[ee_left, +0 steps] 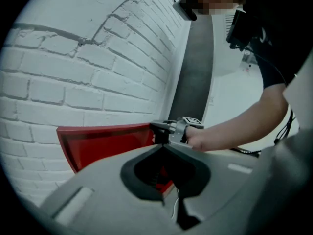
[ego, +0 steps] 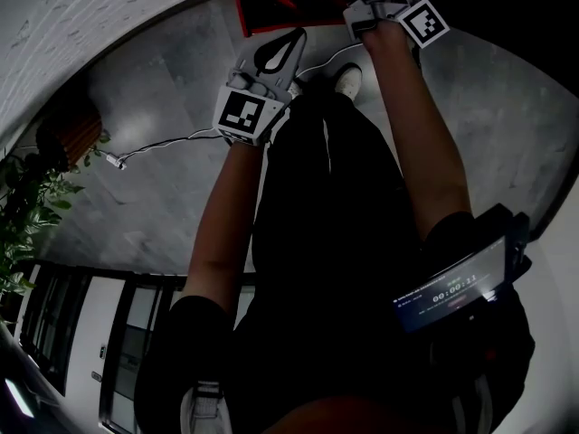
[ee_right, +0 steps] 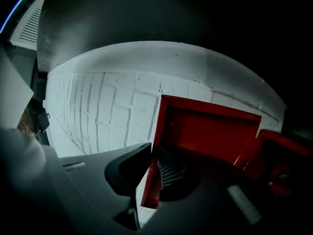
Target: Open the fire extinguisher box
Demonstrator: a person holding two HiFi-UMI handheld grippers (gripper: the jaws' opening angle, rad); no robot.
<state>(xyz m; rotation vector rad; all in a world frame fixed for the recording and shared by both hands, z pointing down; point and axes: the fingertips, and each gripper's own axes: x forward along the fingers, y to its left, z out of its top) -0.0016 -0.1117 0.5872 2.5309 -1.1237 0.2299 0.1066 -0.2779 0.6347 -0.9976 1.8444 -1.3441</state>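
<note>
1. Green leaves of a plant (ego: 23,206) show at the left edge of the floor (ego: 136,197) in the head view. A thin white cable (ego: 163,145) lies across the grey concrete from there toward your feet.
2. Your left gripper (ego: 297,36) has its jaws pressed together at the tips, with nothing between them. It points at the red door from near by, to the left of your other gripper. Its own view shows no contact with the door.
3. The fire extinguisher box (ee_right: 288,148) is red and sits against the white brick wall (ee_left: 73,72), at the right edge of the right gripper view. Its door (ee_right: 210,131) stands open, angled out from the wall. The hinge side is at the box and the free edge is toward you.
4. Your right gripper (ee_right: 156,156) has its jaws pinching the free edge of the door, one jaw on each face. The gridded pad lies on the right-hand face. The left gripper view shows this gripper at the door's right end, held about level.
5. A small lit screen (ego: 457,287) is on your right forearm, near the right edge of the head view. Its print is too small to read.
</note>
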